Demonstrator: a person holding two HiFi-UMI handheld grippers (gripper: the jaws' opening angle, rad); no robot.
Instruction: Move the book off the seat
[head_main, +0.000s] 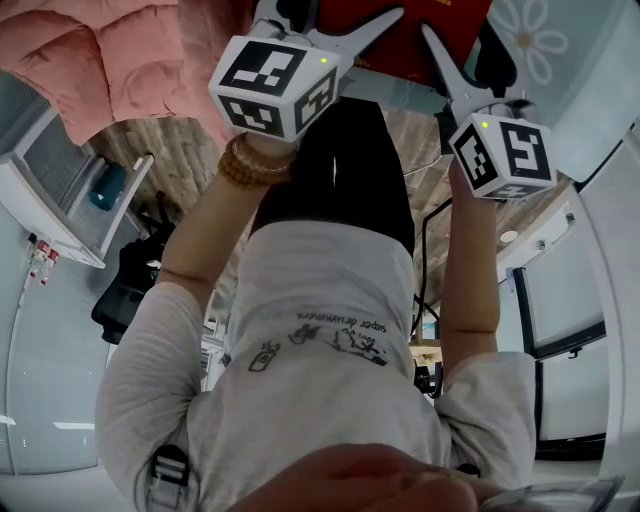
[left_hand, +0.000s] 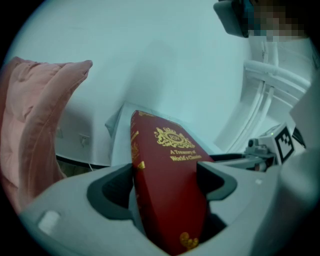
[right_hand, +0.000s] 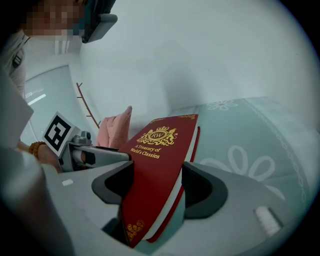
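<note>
A dark red hardback book (head_main: 420, 30) with gold print is held by both grippers at the top edge of the head view. My left gripper (left_hand: 167, 182) is shut on the book (left_hand: 165, 150), one pad on each cover near the spine. My right gripper (right_hand: 157, 187) is shut on the book (right_hand: 160, 155) at its other side, with its pads against both covers. In the head view the left gripper (head_main: 335, 15) and the right gripper (head_main: 465, 45) reach up from the two forearms. Under the book lies the pale seat (right_hand: 240, 150) with a flower pattern. Whether the book touches it I cannot tell.
A pink quilted cushion (head_main: 100, 50) sits left of the book, and it also shows in the left gripper view (left_hand: 35, 115). A white wall rises behind. On the wooden floor are a black bag (head_main: 125, 285) and a white shelf unit (head_main: 50, 200). The person's torso fills the middle.
</note>
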